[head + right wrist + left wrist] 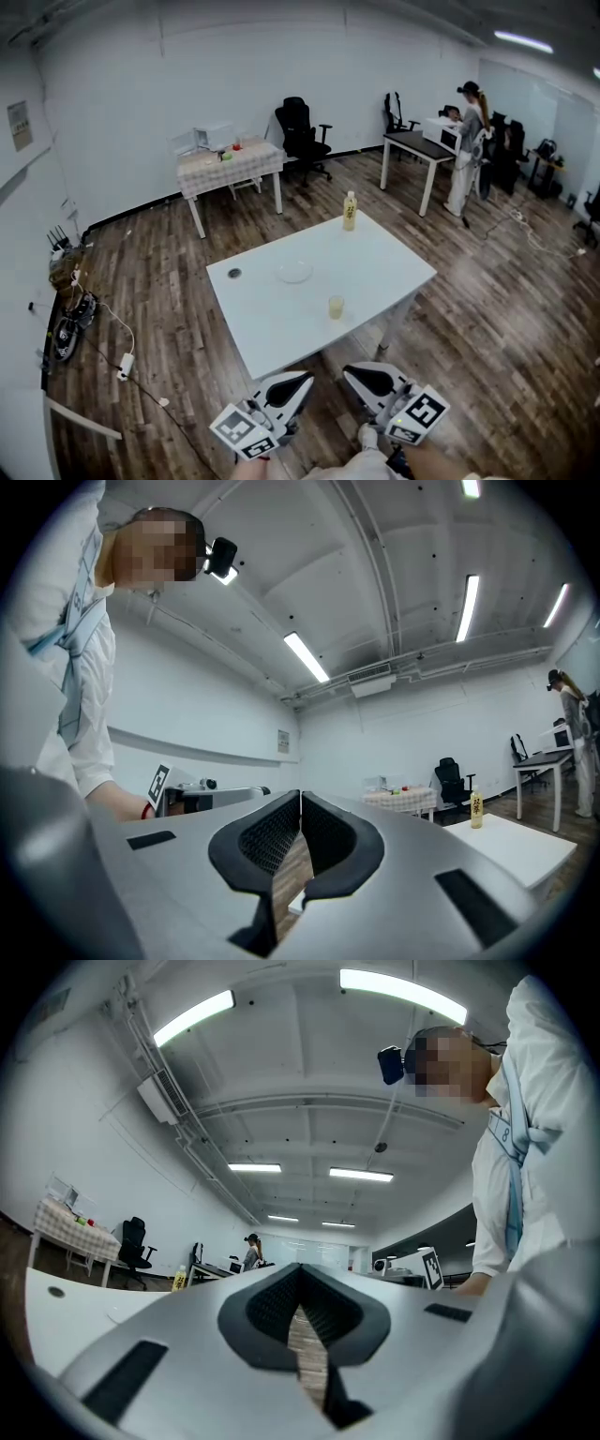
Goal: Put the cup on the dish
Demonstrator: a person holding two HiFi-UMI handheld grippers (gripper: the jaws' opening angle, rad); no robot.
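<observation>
A small cup [336, 307] with a yellowish drink stands near the front right of the white table [281, 328]. Behind it to the left lies a clear glass dish [294, 272], apart from the cup. Both grippers hang low in front of the table's near edge, well short of the cup. The left gripper [305, 379] is shut with nothing in it, its jaws meeting at the tips [300, 1268]. My right gripper [350, 371] is likewise shut and empty [300, 795]. The right gripper view shows the table's corner [525, 846] off to the right.
A yellow bottle [350, 211] stands at the table's far corner, and a small dark round thing [234, 273] lies at its left. Further back are a cloth-covered table [230, 164], office chairs [302, 136], a desk [417, 150] with a person [469, 145] standing by it. Cables [112, 328] trail over the wooden floor at left.
</observation>
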